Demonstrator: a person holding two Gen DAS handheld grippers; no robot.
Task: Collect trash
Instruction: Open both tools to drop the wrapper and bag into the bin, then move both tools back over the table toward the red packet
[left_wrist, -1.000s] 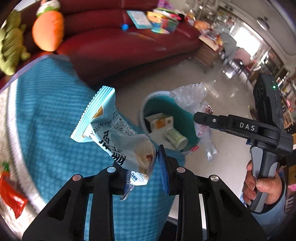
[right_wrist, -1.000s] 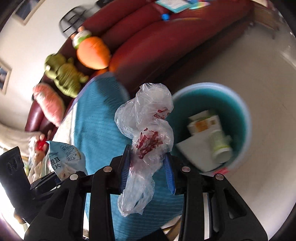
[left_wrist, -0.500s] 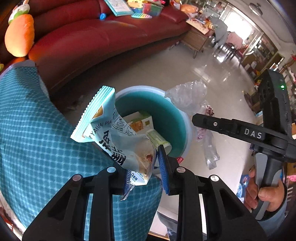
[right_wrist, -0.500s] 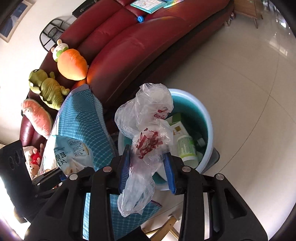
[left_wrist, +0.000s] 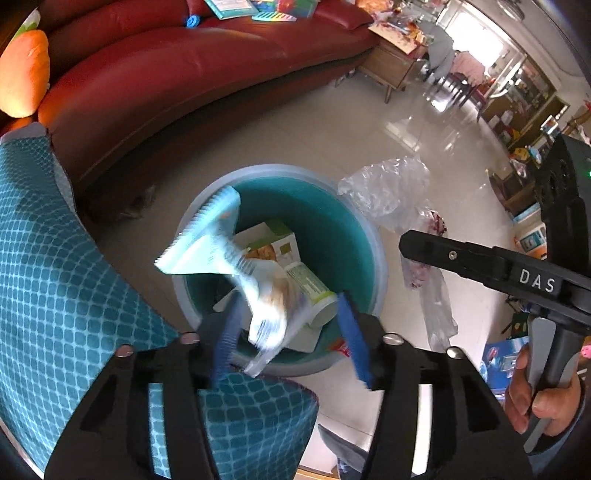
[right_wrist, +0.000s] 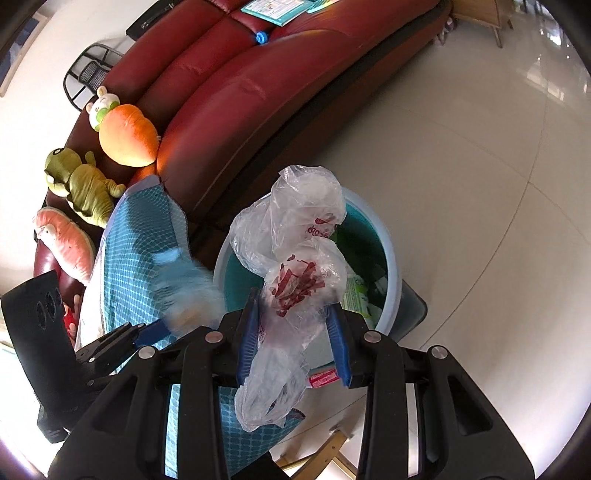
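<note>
Above the teal bin (left_wrist: 369, 236) on the tiled floor (left_wrist: 332, 129), we log our left tool (left_wrist: 288, 339) with its blue pads spread apart, the pale blue snack wrapper (left_wrist: 221, 254) blurred between them, touching neither that we can see, over the bin's mouth. Our right tool (right_wrist: 291, 332), just right of the bin's rim, is clamped on a crumpled clear plastic bag (right_wrist: 295, 258) with red print. Inside the bin: a carton (left_wrist: 273, 243) and a white cup (left_wrist: 314, 295). Left: teal-checked worktop (left_wrist: 55, 277). Far: red sofa (left_wrist: 166, 74).
</note>
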